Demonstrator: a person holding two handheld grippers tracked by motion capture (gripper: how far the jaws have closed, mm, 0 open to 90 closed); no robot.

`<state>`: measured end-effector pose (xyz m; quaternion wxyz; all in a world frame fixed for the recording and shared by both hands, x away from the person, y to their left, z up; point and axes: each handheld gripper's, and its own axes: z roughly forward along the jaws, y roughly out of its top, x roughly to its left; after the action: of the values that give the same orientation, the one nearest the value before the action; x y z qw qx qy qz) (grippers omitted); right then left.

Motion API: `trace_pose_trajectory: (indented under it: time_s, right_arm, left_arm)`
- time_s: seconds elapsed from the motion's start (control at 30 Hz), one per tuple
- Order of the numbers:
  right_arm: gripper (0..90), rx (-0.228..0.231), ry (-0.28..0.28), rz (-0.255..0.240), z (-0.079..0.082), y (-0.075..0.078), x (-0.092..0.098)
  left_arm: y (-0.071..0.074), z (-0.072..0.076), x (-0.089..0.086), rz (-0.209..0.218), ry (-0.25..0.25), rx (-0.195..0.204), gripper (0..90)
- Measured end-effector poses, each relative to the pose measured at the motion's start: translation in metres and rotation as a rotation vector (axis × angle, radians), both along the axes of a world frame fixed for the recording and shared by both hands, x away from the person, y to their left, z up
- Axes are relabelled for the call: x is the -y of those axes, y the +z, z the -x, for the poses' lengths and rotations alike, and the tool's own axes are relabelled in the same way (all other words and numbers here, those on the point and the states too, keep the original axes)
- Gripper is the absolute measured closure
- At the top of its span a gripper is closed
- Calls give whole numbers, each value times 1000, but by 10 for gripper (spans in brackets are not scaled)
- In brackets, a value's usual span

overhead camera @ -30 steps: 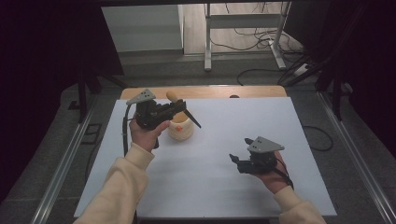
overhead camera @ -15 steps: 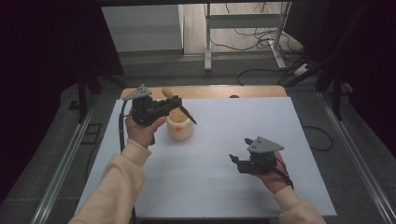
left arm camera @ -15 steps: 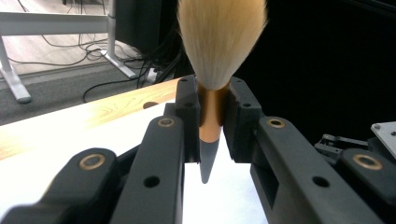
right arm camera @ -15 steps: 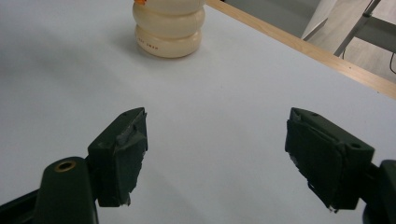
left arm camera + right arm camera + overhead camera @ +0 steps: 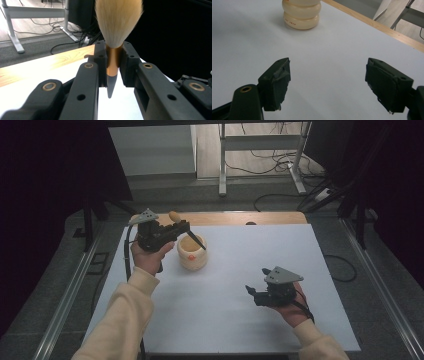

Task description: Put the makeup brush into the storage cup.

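Note:
My left gripper (image 5: 181,226) is shut on a brush (image 5: 175,216) with a cream bristle head, a copper ferrule and a dark pointed handle. In the left gripper view the pads clamp the ferrule of the brush (image 5: 113,62), with the bristles standing above the left gripper (image 5: 113,65). The handle slants down over the mouth of a cream ribbed cup (image 5: 192,255) on the white table top (image 5: 225,320). My right gripper (image 5: 251,293) rests low at the near right, open with nothing in it. The right gripper view shows its right gripper (image 5: 327,83) jaws wide apart, with the cup (image 5: 302,15) far ahead.
A wooden strip (image 5: 250,217) runs along the table's far edge, with a small dark spot on it. Metal rails flank the table on both sides. Desk legs (image 5: 222,165) and cables lie on the floor beyond.
My left hand has drifted slightly left and away with the brush still in its grip. The right hand has stayed put.

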<state>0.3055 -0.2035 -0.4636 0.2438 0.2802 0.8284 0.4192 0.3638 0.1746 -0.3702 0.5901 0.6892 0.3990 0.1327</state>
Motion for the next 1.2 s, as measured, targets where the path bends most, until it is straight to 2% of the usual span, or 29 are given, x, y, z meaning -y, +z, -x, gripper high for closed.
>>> trace_pose_trajectory:
  time_s: [0.7,1.2]
  right_arm:
    - [209,-4,-1,18,0,-2,0]
    - [209,-6,-3,29,-1,-3,0]
  left_arm:
    - [-3,-10,-11,-20,51,-10,785]
    - [-7,-22,-14,-71,90,-26,785]
